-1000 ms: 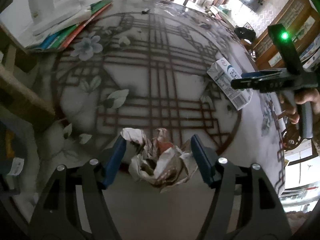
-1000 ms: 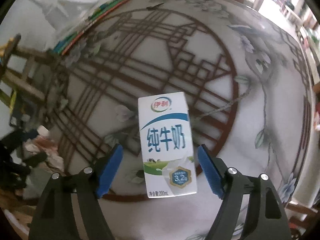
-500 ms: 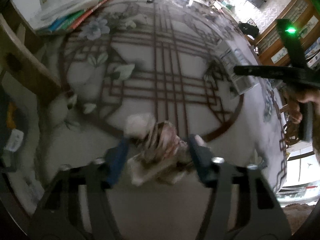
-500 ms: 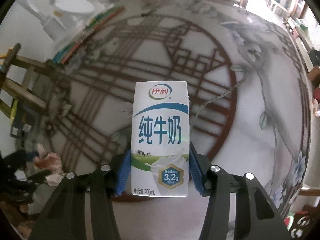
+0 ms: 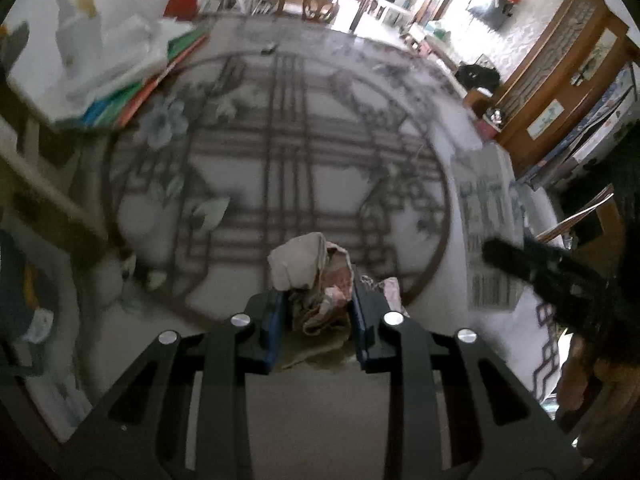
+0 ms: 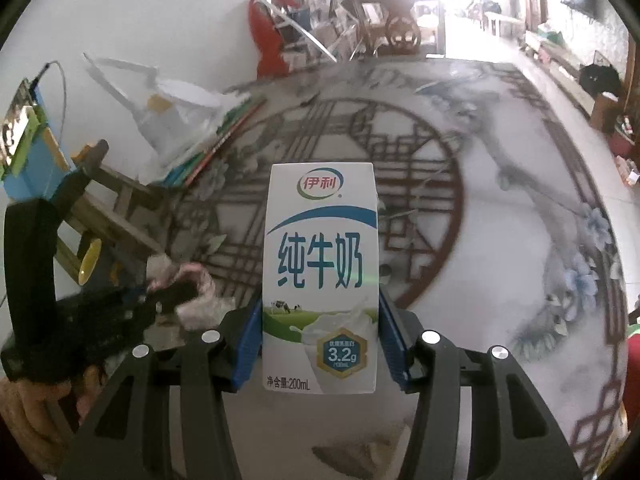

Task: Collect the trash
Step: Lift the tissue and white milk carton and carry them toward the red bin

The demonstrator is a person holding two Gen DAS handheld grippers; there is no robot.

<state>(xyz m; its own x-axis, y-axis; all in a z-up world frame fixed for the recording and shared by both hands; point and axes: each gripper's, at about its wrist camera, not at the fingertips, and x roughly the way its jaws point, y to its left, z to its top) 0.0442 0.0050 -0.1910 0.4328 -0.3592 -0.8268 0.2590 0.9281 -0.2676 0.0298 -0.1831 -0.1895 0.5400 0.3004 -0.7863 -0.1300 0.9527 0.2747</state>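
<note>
My left gripper (image 5: 316, 328) is shut on a crumpled wad of paper trash (image 5: 316, 280) and holds it just above the round patterned table (image 5: 280, 152). My right gripper (image 6: 320, 344) is shut on a white and blue milk carton (image 6: 320, 272), held upright and lifted off the table (image 6: 500, 208). The carton also shows in the left wrist view (image 5: 488, 224) at the right, with the right gripper's dark body below it. The left gripper with the paper wad (image 6: 188, 288) shows at the left of the right wrist view.
A stack of coloured books and papers (image 5: 132, 80) with a white bottle (image 5: 76, 40) lies at the table's far left. A wooden chair frame (image 6: 108, 200) stands beside the table's left edge. Furniture and clutter fill the room behind.
Both grippers have closed, the left on the paper wad and the right on the milk carton. Both have lifted and tilted up, so more of the room shows.
</note>
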